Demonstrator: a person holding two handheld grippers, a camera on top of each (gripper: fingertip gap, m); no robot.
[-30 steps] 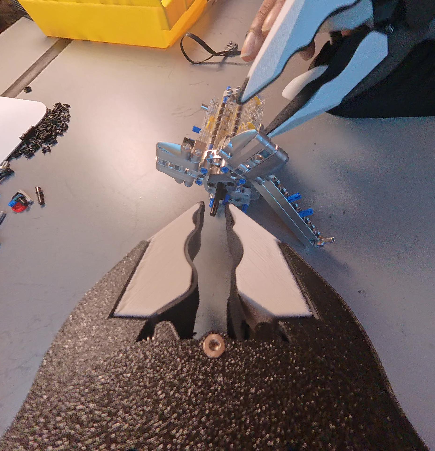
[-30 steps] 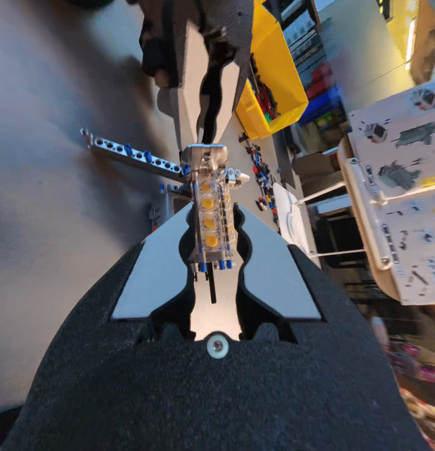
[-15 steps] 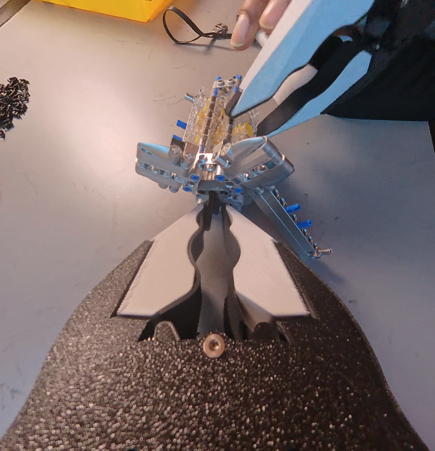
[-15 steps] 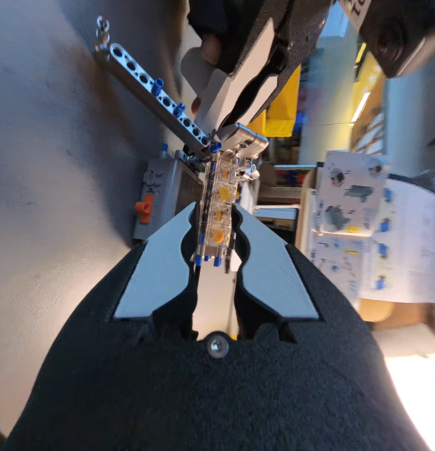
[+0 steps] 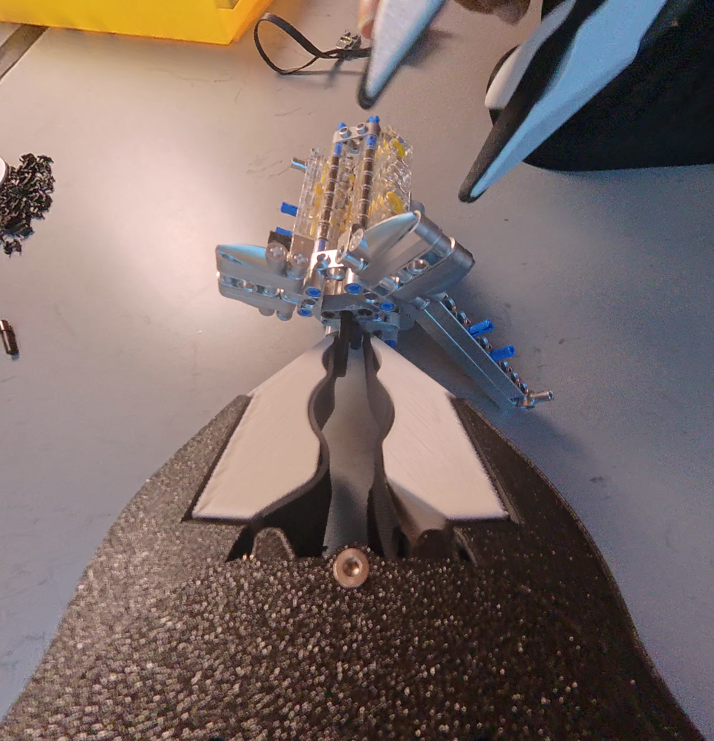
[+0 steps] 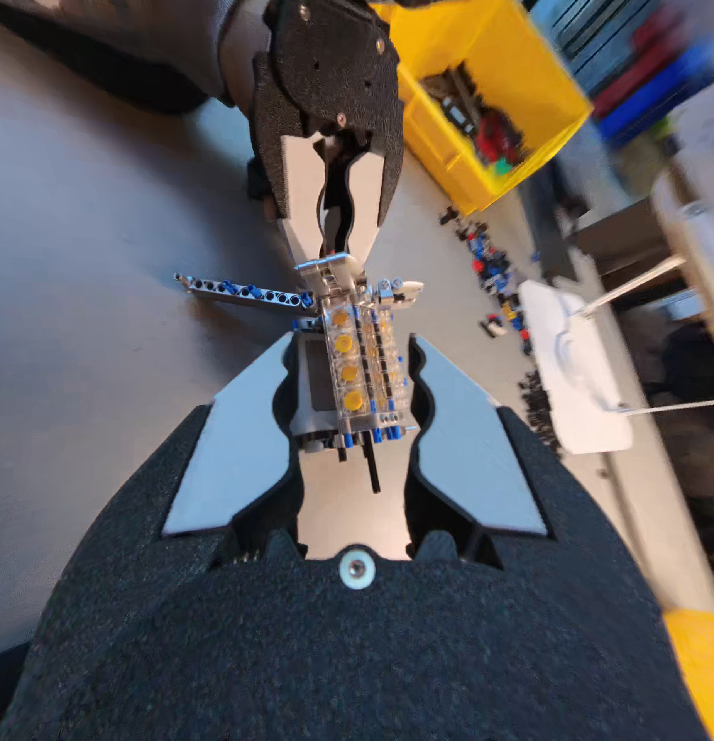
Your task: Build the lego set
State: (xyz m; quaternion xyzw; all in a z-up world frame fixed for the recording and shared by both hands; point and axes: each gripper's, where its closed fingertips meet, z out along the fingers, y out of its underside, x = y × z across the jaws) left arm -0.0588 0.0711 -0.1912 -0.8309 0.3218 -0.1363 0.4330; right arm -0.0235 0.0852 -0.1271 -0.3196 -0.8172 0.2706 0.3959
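A grey brick-built model (image 5: 347,272) carries a clear engine block with yellow pistons (image 5: 359,188) and a long grey beam with blue pins (image 5: 475,353). My left gripper (image 5: 349,345) is shut on the black axle that sticks out of the model's near end. It also shows in the right wrist view (image 6: 335,252), pinching that end. My right gripper (image 6: 349,345) is open, with one finger on each side of the engine block (image 6: 347,361) and neither touching it. In the left wrist view it (image 5: 417,150) hangs open above the model's far end.
A yellow bin (image 5: 127,20) with parts (image 6: 487,100) stands at the far table edge, with a black cable (image 5: 291,52) beside it. A pile of black pins (image 5: 18,200), loose coloured pieces (image 6: 491,264) and a white tray (image 6: 576,369) lie to the left of the model. The left gripper's tips are roughly 8 cm from the right gripper's.
My right gripper has opened, let go of the engine block and drawn back a little. My left gripper has moved forward and closed on the black axle.
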